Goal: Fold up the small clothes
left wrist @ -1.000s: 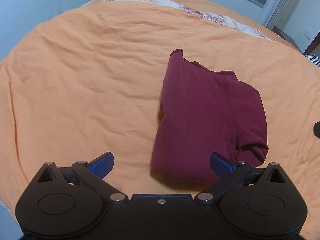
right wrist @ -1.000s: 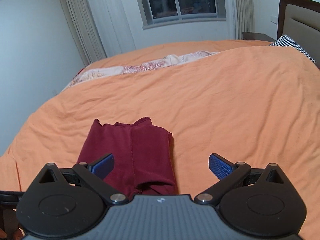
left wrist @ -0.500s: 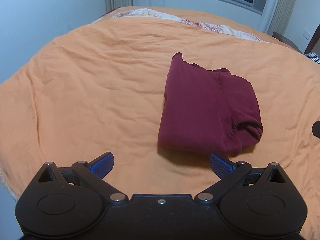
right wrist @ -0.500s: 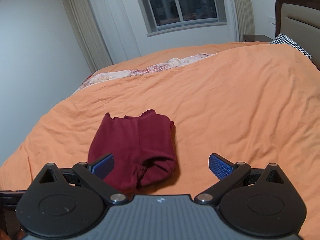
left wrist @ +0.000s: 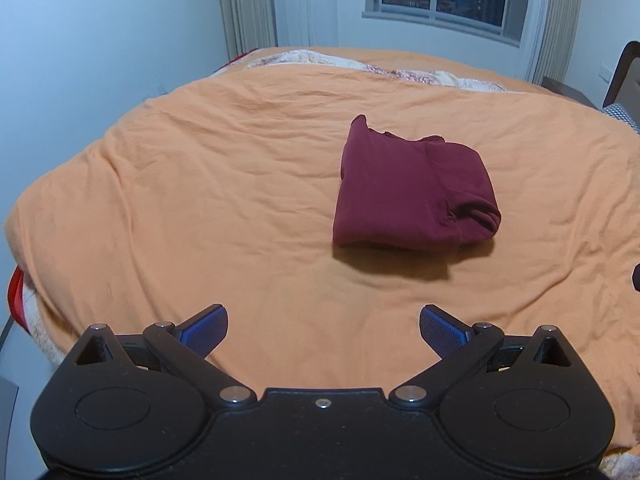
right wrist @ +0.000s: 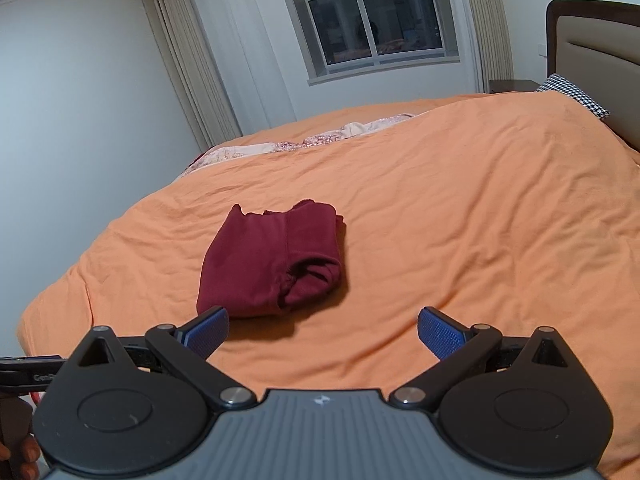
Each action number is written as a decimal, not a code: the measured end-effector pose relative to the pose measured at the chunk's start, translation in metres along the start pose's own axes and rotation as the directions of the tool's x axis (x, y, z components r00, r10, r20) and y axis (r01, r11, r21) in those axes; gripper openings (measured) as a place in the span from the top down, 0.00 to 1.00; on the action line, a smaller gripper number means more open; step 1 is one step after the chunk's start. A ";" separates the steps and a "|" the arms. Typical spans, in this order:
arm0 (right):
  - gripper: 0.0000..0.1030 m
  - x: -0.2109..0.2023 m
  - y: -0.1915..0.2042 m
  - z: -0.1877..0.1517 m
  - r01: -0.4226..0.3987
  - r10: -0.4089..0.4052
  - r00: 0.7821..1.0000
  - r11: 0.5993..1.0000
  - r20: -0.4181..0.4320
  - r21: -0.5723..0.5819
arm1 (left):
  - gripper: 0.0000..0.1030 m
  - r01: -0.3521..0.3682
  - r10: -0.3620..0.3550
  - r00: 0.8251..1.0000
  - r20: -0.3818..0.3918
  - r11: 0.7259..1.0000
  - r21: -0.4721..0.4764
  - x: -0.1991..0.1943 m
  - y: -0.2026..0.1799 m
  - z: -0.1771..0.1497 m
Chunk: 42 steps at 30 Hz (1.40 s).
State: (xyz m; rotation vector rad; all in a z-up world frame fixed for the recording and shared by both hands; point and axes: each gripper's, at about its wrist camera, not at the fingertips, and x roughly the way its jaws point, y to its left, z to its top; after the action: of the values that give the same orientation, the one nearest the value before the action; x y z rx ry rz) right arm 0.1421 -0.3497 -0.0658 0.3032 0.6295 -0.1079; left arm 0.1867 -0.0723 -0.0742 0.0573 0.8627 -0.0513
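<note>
A folded maroon sweatshirt (left wrist: 412, 196) is seen lying on the orange duvet (left wrist: 200, 200) of the bed. The left gripper (left wrist: 323, 330) and the right gripper (right wrist: 323, 330) are held above the duvet, clear of the garment, their blue fingers (right wrist: 440, 336) spread wide and nothing gripped

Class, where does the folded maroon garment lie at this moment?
The folded maroon garment lies on the orange bedspread, right of centre in the left wrist view, untouched by either gripper.
</note>
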 end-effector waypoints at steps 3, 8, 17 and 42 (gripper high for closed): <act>0.00 -0.015 -0.001 -0.012 0.000 0.000 1.000 1.000 0.006 -0.011 | 0.01 0.000 0.000 1.000 0.018 1.000 -0.017 -0.017 0.005 -0.016; 0.00 -0.034 0.003 -0.026 -0.011 0.012 1.000 0.999 0.020 -0.035 | 0.01 -0.008 0.009 0.999 0.035 0.999 -0.037 -0.040 0.015 -0.036; 0.00 -0.067 0.018 -0.052 0.015 -0.003 0.993 0.995 0.114 -0.102 | 0.01 0.018 -0.012 0.994 0.111 0.999 -0.051 -0.069 0.036 -0.062; 0.00 -0.045 0.052 -0.082 0.063 -0.077 0.993 0.986 -0.084 -0.154 | 0.01 0.111 -0.122 0.986 0.113 0.988 0.104 -0.029 0.076 -0.089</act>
State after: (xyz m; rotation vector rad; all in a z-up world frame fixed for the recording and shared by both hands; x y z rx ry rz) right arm 0.0697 -0.2750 -0.0888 0.1398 0.7337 -0.1141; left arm 0.1054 0.0101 -0.1075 0.0937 0.7429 -0.2046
